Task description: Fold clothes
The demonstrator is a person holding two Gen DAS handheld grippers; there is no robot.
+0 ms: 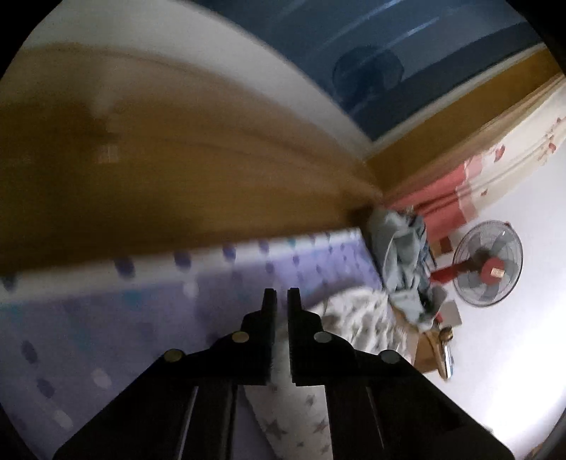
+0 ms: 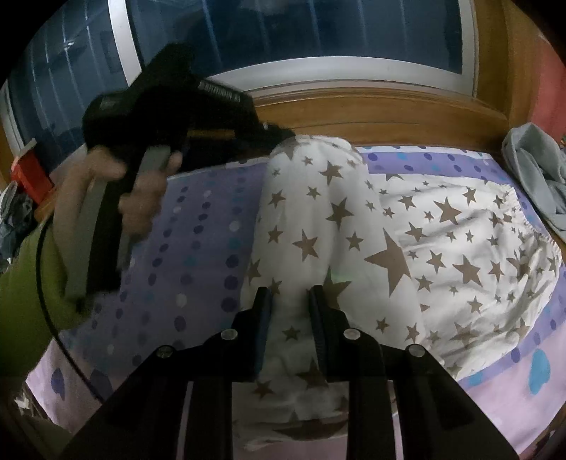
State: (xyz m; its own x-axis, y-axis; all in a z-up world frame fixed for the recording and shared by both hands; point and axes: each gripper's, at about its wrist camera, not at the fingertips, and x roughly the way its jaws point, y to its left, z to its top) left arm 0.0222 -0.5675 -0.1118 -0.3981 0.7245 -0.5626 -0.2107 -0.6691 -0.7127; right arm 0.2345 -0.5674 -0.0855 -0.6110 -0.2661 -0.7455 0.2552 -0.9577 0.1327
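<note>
A white garment with brown stars (image 2: 442, 240) lies spread on the purple dotted bed sheet (image 2: 198, 219). One end of it is raised toward the wooden ledge. My left gripper (image 2: 283, 136), held by a hand (image 2: 141, 198) in a green sleeve, pinches that raised end. In the left wrist view the left gripper (image 1: 282, 293) has its fingers nearly together, with white star cloth (image 1: 290, 417) caught between them. My right gripper (image 2: 290, 293) sits at the near edge of the garment, a bunched fold of the cloth clamped between its fingers.
A heap of grey clothes (image 2: 534, 166) lies at the right end of the bed (image 1: 399, 254). Beyond it stand a fan (image 1: 488, 263) and a cardboard box (image 1: 428, 350) on the floor. A wooden ledge (image 2: 371, 113) and a dark window (image 2: 318, 32) border the far side.
</note>
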